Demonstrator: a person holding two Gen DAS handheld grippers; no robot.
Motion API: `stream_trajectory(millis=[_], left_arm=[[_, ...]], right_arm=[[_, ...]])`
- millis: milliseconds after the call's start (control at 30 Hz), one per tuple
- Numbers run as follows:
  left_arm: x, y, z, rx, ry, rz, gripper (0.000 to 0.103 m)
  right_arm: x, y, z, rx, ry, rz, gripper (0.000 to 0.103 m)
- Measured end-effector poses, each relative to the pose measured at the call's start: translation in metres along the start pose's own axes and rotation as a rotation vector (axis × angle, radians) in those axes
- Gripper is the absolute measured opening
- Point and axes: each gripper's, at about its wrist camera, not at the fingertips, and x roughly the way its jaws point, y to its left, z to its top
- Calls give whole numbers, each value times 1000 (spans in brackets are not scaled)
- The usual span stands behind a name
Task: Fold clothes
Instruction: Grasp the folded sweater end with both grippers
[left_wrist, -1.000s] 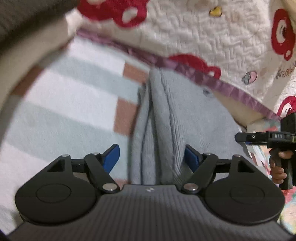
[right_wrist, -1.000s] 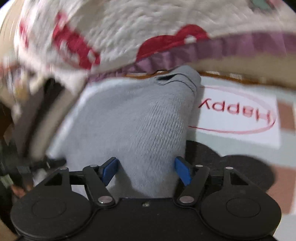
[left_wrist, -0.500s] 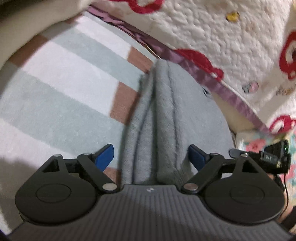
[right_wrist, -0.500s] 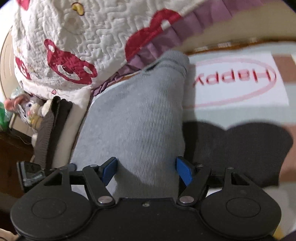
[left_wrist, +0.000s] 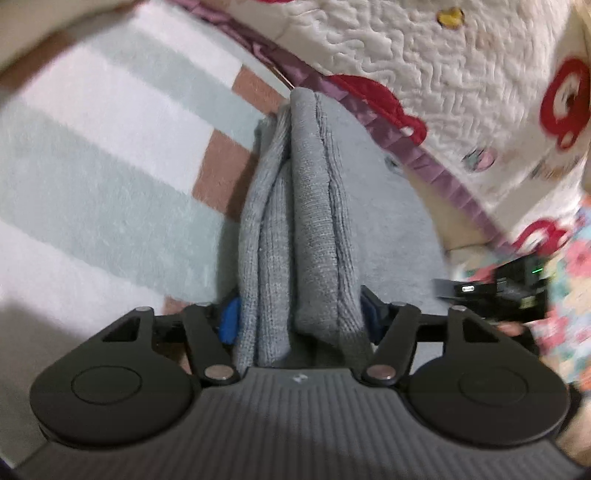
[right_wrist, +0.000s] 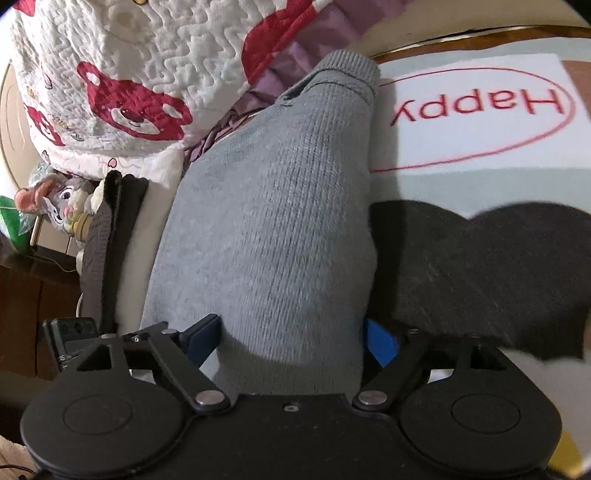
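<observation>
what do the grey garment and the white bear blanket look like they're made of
Grey garment: looks like knitted yarn, matte; fine vertical ribs show. The fibre can't be told.
Bear blanket: seems quilted fabric, soft and puffy; wavy stitch lines run all over it.

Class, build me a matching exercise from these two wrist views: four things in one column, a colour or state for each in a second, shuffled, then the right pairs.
Things:
1. grey knit garment
2. quilt
3. word "Happy"
4. left tool

Descriptions:
A. white with red bears
B. red letters, seen upside down
C. shut on folded fabric
D. bunched and held at both ends

Pairs: 1-D, 2-A, 3-B, 4-C
</observation>
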Motion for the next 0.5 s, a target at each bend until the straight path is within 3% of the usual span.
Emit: stream_trajectory(millis=[67, 200, 233, 333, 500], left_arm=[[2, 7, 2, -54, 9, -39, 62], [12, -2, -1, -16, 25, -36, 53], [13, -7, -2, 14, 20, -16, 50], [11, -15, -4, 41, 1, -6, 43], [4, -26, -4, 107, -12, -7, 42]], right_arm=[[8, 0, 6, 1, 1, 20, 93], [13, -2, 8, 0, -42, 59, 94], [12, -1, 7, -5, -52, 52, 82], [2, 8, 2, -19, -94, 56, 62], [-19, 31, -5, -86, -158, 84, 56]])
